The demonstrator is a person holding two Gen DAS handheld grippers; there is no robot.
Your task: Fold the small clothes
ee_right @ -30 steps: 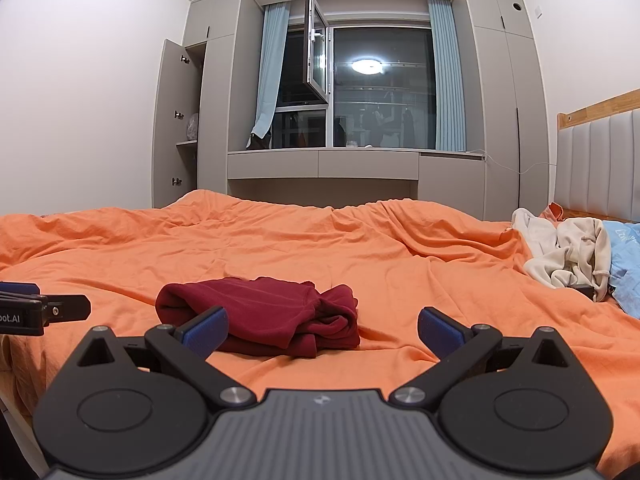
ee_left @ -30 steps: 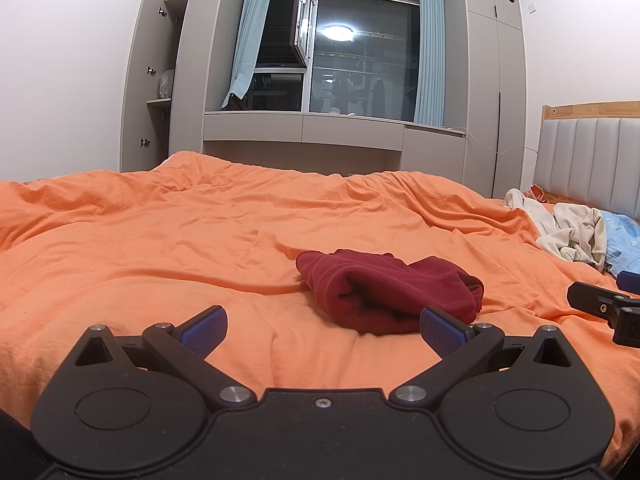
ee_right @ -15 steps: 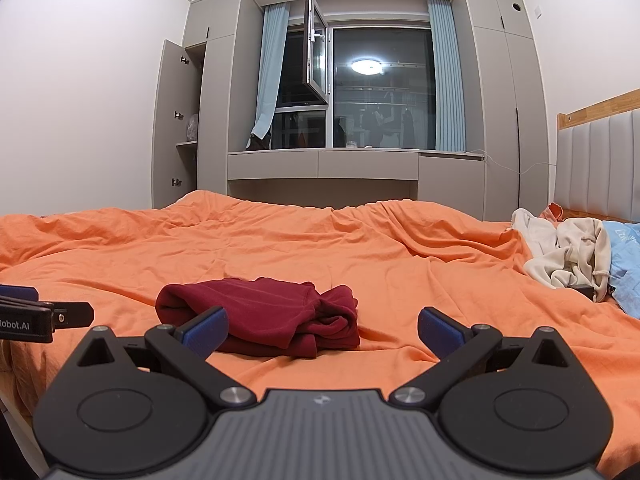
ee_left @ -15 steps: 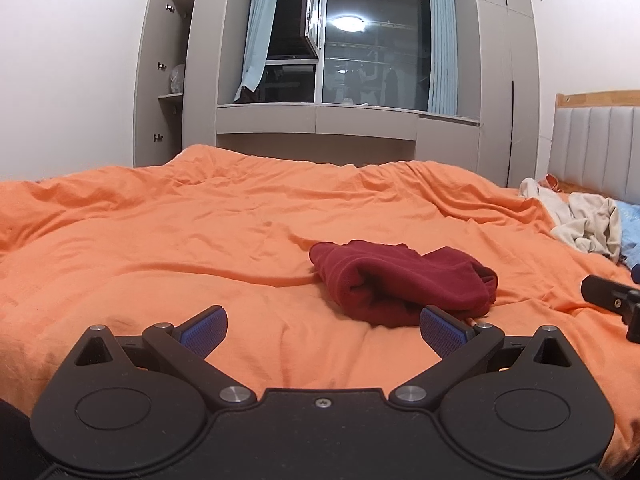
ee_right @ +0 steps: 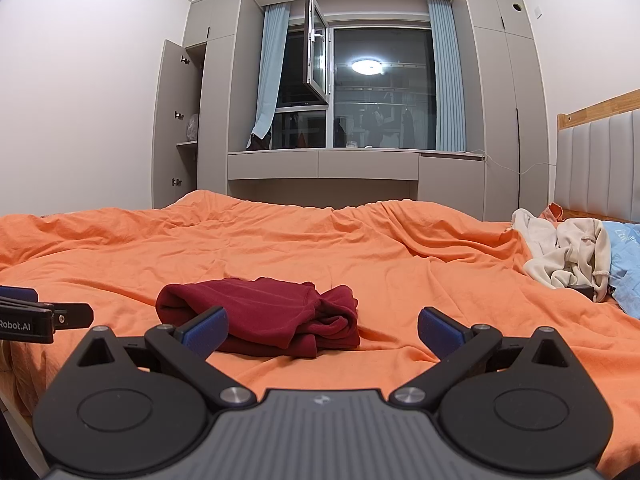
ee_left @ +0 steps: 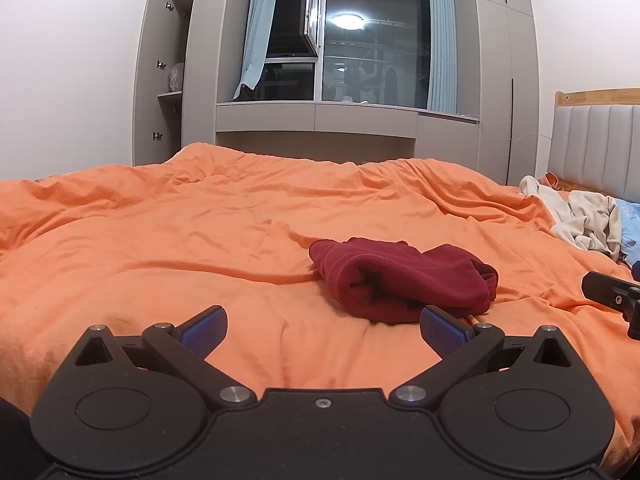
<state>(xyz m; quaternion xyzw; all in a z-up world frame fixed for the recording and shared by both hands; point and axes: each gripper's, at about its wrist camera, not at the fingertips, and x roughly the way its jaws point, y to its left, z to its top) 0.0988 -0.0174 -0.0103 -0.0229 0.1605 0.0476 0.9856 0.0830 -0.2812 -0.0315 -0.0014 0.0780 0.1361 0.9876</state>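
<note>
A folded dark red garment lies on the orange bedcover. In the right wrist view the garment sits just ahead, left of centre. My left gripper is open and empty, just short of the garment, which is ahead and to its right. My right gripper is open and empty, close in front of the garment. The right gripper's tip shows at the left wrist view's right edge. The left gripper's tip shows at the right wrist view's left edge.
A heap of cream clothes and a light blue garment lie at the right by the padded headboard. Grey cabinets and a window stand beyond the bed. An open cupboard door is at the far left.
The left gripper's view has risen and turned slightly left, so the red garment sits a little further right and further off. The right gripper has barely moved. Both stay open.
</note>
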